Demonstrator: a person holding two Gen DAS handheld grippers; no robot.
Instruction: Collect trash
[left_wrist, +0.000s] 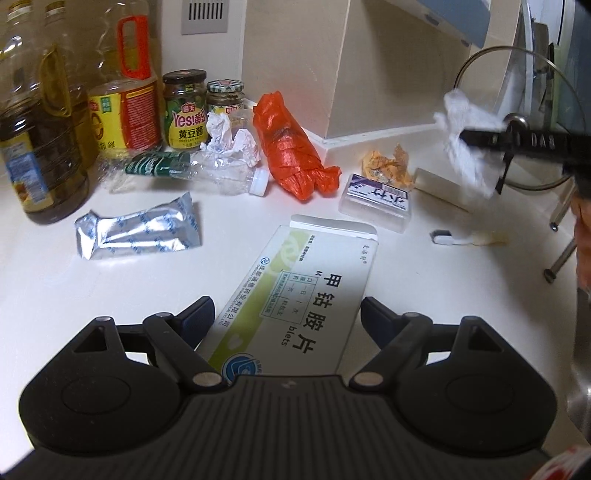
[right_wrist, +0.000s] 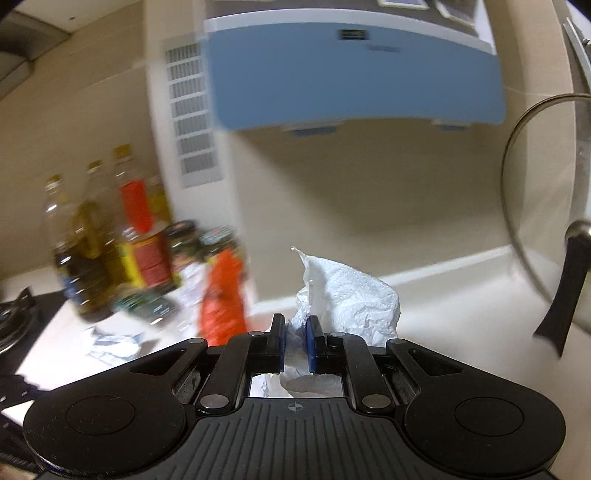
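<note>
My left gripper (left_wrist: 286, 312) is open, its fingers on either side of a flat white-and-green medicine box (left_wrist: 295, 299) lying on the white counter (left_wrist: 55, 280). My right gripper (right_wrist: 296, 343) is shut on a crumpled white paper towel (right_wrist: 351, 302), held above the counter; the towel also shows in the left wrist view (left_wrist: 467, 140) at the right gripper's black tip. On the counter lie a silver foil wrapper (left_wrist: 136, 229), a crushed clear bottle (left_wrist: 199, 171), crumpled white paper (left_wrist: 232, 140), an orange plastic bag (left_wrist: 291, 151), an orange snack wrapper (left_wrist: 388, 164) and a small white box (left_wrist: 376, 201).
Oil bottles (left_wrist: 37, 129) and sauce jars (left_wrist: 184, 110) stand at the back left. A glass pot lid (left_wrist: 517, 122) on a rack stands at the right. A small white-handled tool (left_wrist: 448, 238) lies near it. A stove (right_wrist: 14, 325) lies at the far left.
</note>
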